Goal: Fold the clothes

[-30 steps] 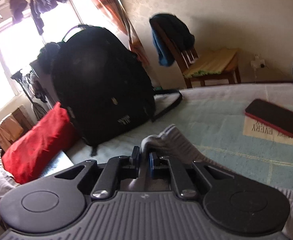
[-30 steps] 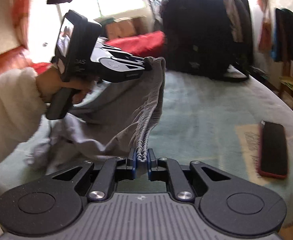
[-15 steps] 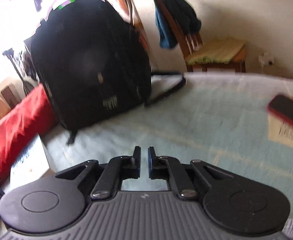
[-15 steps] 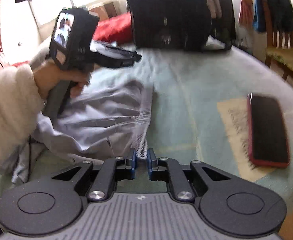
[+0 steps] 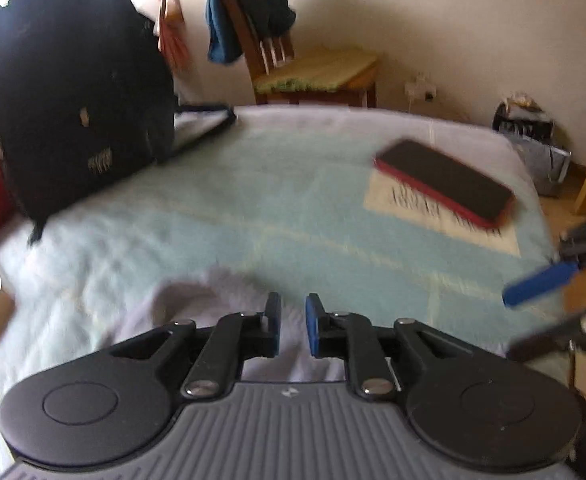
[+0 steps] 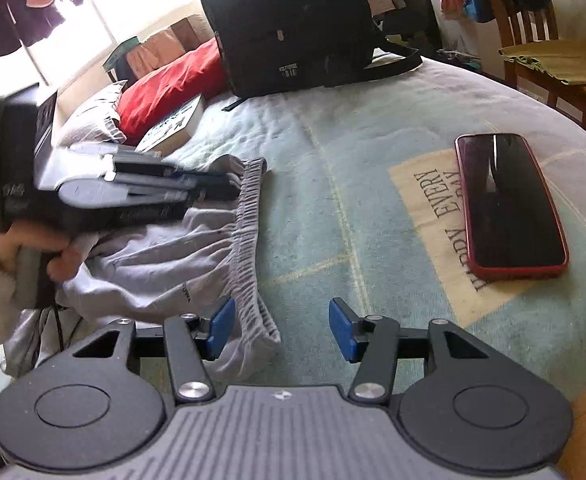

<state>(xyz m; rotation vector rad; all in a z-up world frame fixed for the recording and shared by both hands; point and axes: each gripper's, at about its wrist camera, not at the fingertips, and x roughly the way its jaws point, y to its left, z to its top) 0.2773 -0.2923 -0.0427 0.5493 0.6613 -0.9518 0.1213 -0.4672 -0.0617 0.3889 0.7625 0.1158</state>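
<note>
Grey shorts with an elastic waistband lie crumpled on the pale blue bed cover. My right gripper is low over their near corner and its jaws are opening. The waistband end lies loose between the pads, close to the left one, and nothing presses on it. My left gripper hovers over the pale fabric. Its jaws are opening, with a narrow gap and nothing pinched. In the right wrist view a hand holds it over the far end of the waistband.
A red-cased phone lies on a printed patch at the right. A black backpack stands at the far side, with a red pillow and a book beside it. A wooden chair stands beyond the bed.
A second ago both grippers held the waistband stretched in the air. The left one let go, then dipped to the fabric. The right one lowered its end to the bed and opened.
</note>
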